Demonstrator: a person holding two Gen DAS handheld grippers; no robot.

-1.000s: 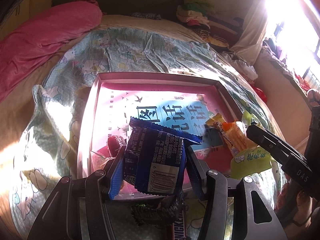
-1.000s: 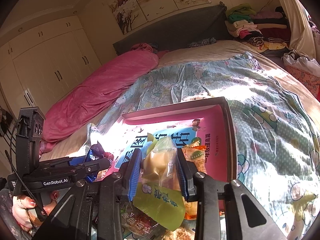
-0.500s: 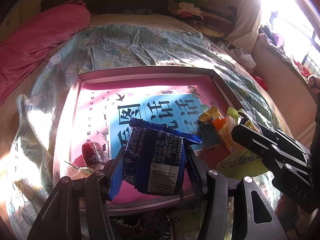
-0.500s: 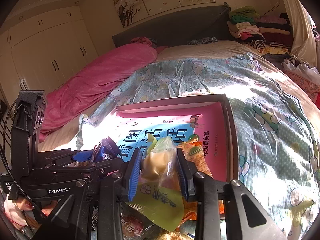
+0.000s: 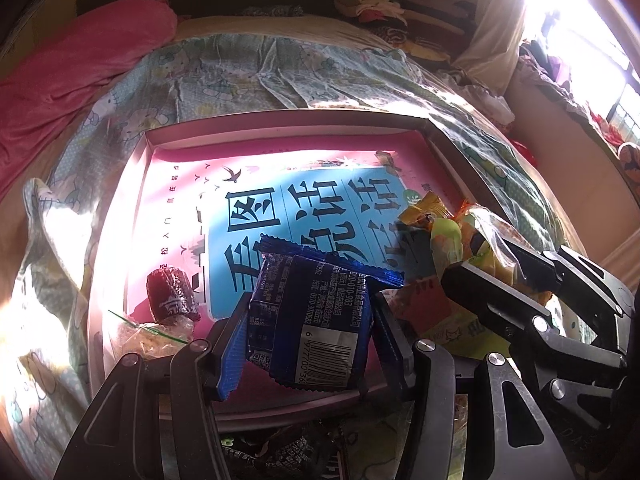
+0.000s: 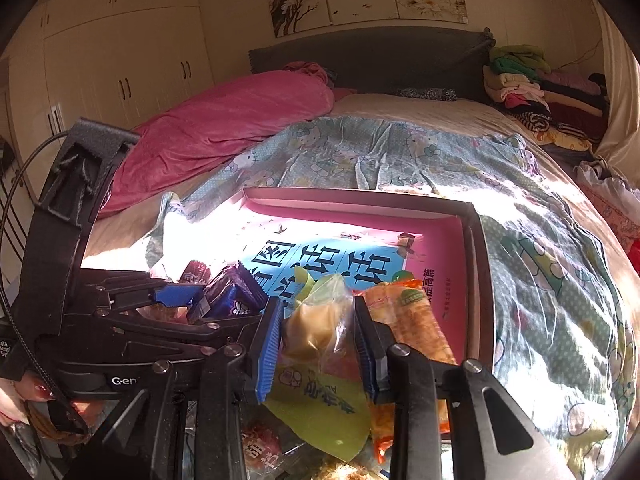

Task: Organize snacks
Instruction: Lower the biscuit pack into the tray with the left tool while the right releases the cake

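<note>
Two snacks mid-transfer: left gripper (image 5: pixel 308 320) clamps blue packet (image 5: pixel 316 312), right gripper (image 6: pixel 318 340) clamps yellow-green pouch (image 6: pixel 320 320); pink box (image 5: pixel 280 136) holds maybe four, more loose at 6 o'clock.

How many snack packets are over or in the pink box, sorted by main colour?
Blue: 1, the blue packet in the left gripper.
Yellow-green: 1, the yellow-green packet in the right gripper.
Orange: 1, the orange packet.
Dark red: 1, the dark red packet.
Total: 4

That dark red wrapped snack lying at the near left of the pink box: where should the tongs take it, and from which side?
Take the dark red snack across its rounded middle, coming down from above. It lies flat on the pink box floor with crinkly clear wrapping against its near end, so the far sides look freer. The left tongs first need to drop their blue packet.
</note>
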